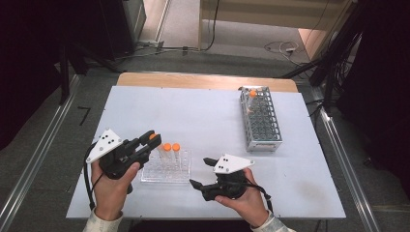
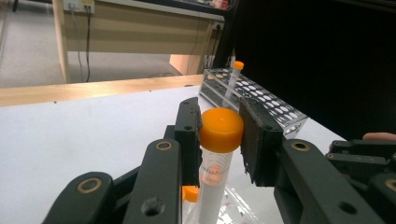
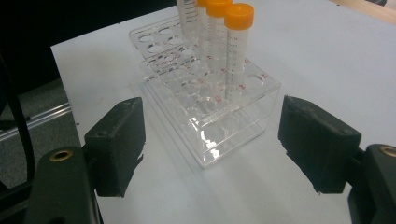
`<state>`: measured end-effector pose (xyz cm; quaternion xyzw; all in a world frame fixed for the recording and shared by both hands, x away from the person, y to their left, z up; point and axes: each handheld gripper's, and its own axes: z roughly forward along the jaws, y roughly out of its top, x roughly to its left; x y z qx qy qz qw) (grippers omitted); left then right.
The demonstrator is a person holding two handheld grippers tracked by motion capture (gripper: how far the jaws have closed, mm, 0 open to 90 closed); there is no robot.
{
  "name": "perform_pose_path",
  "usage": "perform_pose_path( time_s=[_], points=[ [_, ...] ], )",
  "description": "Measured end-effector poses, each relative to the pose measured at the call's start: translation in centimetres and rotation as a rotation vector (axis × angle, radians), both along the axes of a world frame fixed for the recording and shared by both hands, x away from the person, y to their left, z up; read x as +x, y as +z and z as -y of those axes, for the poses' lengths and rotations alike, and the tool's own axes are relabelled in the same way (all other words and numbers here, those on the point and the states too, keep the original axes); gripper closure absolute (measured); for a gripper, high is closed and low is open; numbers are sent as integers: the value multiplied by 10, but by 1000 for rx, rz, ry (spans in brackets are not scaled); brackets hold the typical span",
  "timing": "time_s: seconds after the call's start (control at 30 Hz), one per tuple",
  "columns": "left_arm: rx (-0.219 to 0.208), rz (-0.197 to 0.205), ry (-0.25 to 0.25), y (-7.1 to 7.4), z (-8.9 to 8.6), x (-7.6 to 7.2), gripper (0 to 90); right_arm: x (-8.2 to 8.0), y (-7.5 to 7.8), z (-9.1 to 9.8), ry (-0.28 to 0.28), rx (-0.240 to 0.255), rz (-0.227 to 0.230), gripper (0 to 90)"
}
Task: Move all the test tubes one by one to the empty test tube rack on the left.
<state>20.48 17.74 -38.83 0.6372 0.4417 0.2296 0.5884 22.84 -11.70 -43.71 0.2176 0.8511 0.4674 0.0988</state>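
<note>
Currently the left tool was clamped on the orange cap of a tube, its pads tight on both sides; that tube stood at the near-left end of the clear rack, right under the tool tip. Step looked like pulling a tube from the clear rack for transfer. The right tool hung wide open and empty, the clear rack just ahead of its jaws, two more capped tubes standing beyond. Next move likely called for a straight vertical lift to clear the hole, then carry toward the metal rack far ahead-right, one tube already in it. White bench, wood edge at the back, grey floor, cables, dark surroundings.
</note>
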Motion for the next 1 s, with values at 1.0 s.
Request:
perform_pose_path(
  time_s=[1.0],
  points=[
    [85,-3,101,-10,-15,13,698,-1,1,0,6,4,4,220]
  ],
)
